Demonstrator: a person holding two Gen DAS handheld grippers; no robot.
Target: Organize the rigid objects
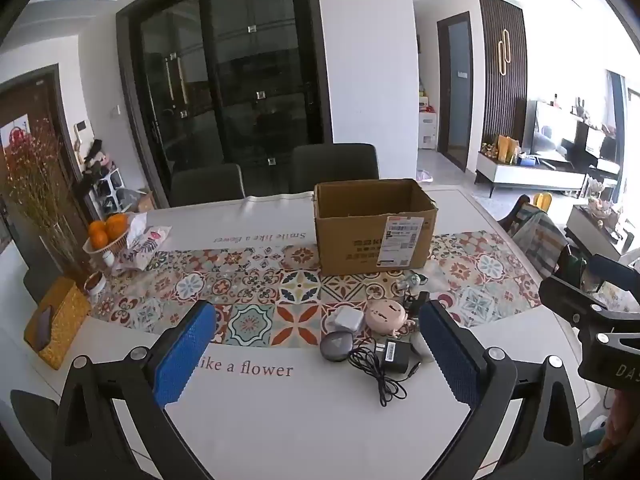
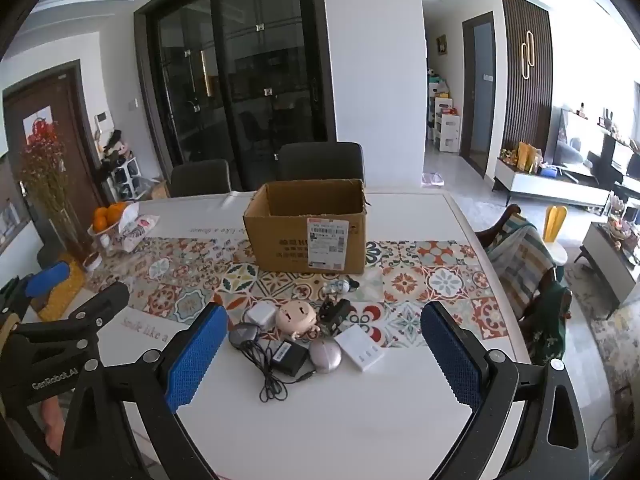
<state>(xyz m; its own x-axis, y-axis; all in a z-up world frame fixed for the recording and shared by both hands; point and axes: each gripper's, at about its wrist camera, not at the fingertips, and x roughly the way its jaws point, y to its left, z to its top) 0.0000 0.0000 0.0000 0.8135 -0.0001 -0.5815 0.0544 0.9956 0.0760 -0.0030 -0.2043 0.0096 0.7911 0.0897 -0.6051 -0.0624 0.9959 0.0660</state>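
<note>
Blue-padded fingers of the left gripper [image 1: 316, 354] and right gripper [image 2: 324, 352] hang spread wide and empty above the near edge of the white table [image 2: 320, 428]. Left to right in the right wrist view, the clutter near that edge runs: a grey round puck [image 2: 243, 335], a white square charger [image 2: 261, 317], a black power adapter with its coiled cable [image 2: 289, 357], a pink round gadget [image 2: 297, 317], a lilac-grey oval mouse [image 2: 326, 355] and a white flat power strip [image 2: 359, 347]. The open brown cardboard box [image 2: 306, 232] stands behind them, toward the table's middle. I judge no item picked yet. Best start with a free-standing outer piece, approaching square from above; the adapter's cable could snag neighbours.
</note>
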